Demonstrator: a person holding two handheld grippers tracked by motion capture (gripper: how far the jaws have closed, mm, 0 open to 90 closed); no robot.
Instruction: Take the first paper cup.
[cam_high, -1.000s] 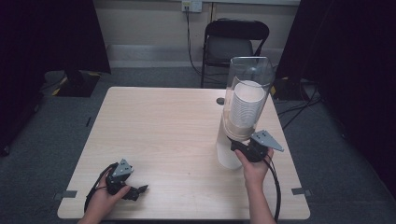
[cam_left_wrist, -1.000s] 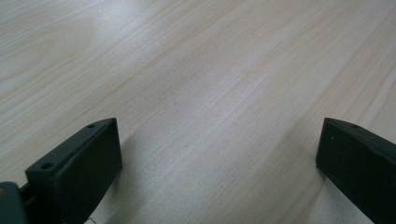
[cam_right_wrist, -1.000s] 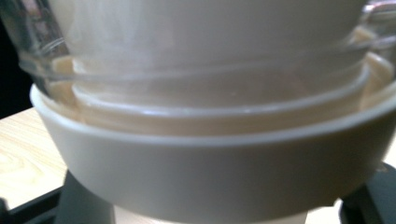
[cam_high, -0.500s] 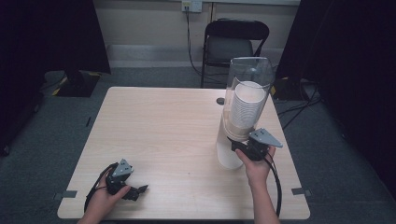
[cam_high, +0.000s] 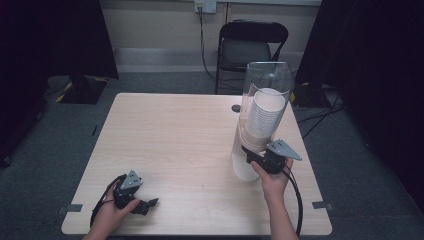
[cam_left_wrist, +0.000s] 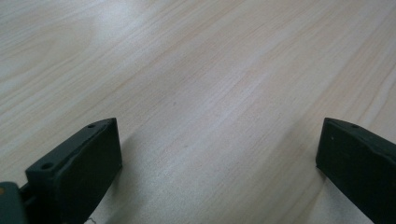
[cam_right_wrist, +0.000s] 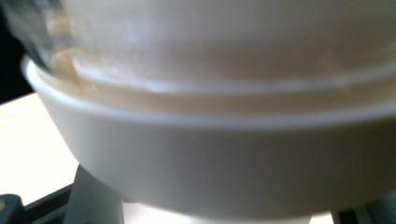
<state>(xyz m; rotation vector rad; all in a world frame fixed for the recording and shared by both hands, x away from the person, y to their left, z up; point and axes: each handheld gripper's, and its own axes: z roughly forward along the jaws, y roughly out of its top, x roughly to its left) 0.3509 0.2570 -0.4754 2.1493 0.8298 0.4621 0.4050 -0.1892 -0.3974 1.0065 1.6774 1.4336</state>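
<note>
A tall clear dispenser tube (cam_high: 270, 80) stands at the table's right side, with a stack of white paper cups (cam_high: 264, 114) inside it. The lowest white cup (cam_high: 242, 169) sticks out beneath the tube. My right gripper (cam_high: 253, 157) is held at that cup from the near right. In the right gripper view the cup's rim and wall (cam_right_wrist: 224, 158) loom very close, and the jaws stand wide apart at the bottom corners, either side of the cup's narrow base. My left gripper (cam_high: 149, 203) rests open on the table near the front left, with only bare wood between its fingers (cam_left_wrist: 74, 172).
The light wooden table (cam_high: 170, 135) has a small dark round spot (cam_high: 236, 108) near the tube's far side. A black chair (cam_high: 252, 47) stands behind the table. Cables trail from each gripper toward the table's front edge.
</note>
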